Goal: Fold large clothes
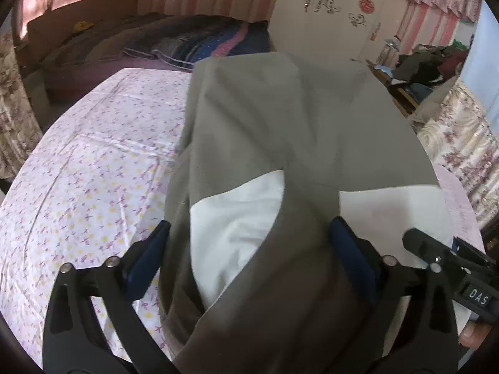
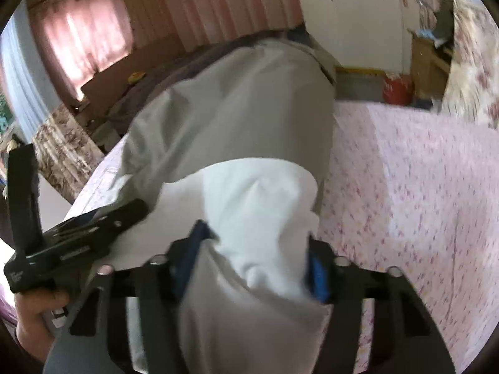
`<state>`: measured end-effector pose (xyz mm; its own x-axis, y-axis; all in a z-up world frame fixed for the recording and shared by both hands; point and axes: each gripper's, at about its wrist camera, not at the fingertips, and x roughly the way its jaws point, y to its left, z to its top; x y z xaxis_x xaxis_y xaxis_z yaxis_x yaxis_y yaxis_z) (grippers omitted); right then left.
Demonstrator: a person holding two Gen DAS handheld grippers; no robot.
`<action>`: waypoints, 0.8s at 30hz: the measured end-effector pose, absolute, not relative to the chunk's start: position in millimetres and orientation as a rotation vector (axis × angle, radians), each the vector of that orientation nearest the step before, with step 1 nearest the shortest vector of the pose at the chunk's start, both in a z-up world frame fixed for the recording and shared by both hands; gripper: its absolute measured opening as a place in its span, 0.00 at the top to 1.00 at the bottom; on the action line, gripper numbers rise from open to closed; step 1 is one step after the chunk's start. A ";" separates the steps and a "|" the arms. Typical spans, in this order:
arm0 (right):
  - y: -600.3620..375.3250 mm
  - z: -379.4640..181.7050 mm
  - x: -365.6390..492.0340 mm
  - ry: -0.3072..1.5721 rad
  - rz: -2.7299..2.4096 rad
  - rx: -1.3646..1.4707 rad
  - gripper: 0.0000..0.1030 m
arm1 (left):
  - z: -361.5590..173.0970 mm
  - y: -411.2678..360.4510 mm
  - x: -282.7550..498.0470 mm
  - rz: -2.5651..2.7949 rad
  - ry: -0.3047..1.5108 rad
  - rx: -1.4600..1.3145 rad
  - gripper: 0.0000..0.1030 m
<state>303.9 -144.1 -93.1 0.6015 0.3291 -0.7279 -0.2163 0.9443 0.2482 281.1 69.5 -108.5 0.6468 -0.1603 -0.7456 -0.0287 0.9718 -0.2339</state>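
Observation:
Grey-green trousers (image 1: 299, 115) with white pocket lining (image 1: 230, 227) turned out lie along a bed with a floral sheet (image 1: 87, 174). My left gripper (image 1: 249, 240) has the near end of the trousers bunched between its blue-padded fingers (image 1: 146, 255), which stand wide apart around the cloth. My right gripper (image 2: 255, 249) likewise has trouser fabric (image 2: 230, 118) and white lining (image 2: 259, 205) between its blue pads (image 2: 318, 274). Each gripper appears at the edge of the other's view: the right one (image 1: 449, 255) and the left one (image 2: 81, 230).
The sheet's edge drops off at the right (image 2: 405, 168). Folded blankets (image 1: 199, 43) lie at the bed's far end. A white wardrobe (image 1: 330, 9), a cluttered wooden table (image 1: 418, 71) and a red container (image 2: 397, 88) stand beyond.

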 end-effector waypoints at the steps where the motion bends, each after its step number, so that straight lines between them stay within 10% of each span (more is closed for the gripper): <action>1: -144.8 -88.6 302.9 0.855 0.330 0.143 0.57 | -106.8 68.0 280.7 -0.088 0.862 -0.236 0.14; 7: -161.8 -66.6 294.7 0.805 0.353 0.124 0.72 | -85.2 35.9 271.4 -0.071 0.856 -0.163 0.31; 24: -382.1 -47.6 258.2 0.794 0.139 0.103 0.71 | -78.0 -180.3 270.6 -0.348 0.837 -0.147 0.24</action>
<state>258.2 -382.1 -47.6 0.6929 0.1627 -0.7024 -0.0852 0.9858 0.1444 270.6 -180.3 -78.0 0.6172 -0.3581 -0.7006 0.2438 0.9337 -0.2624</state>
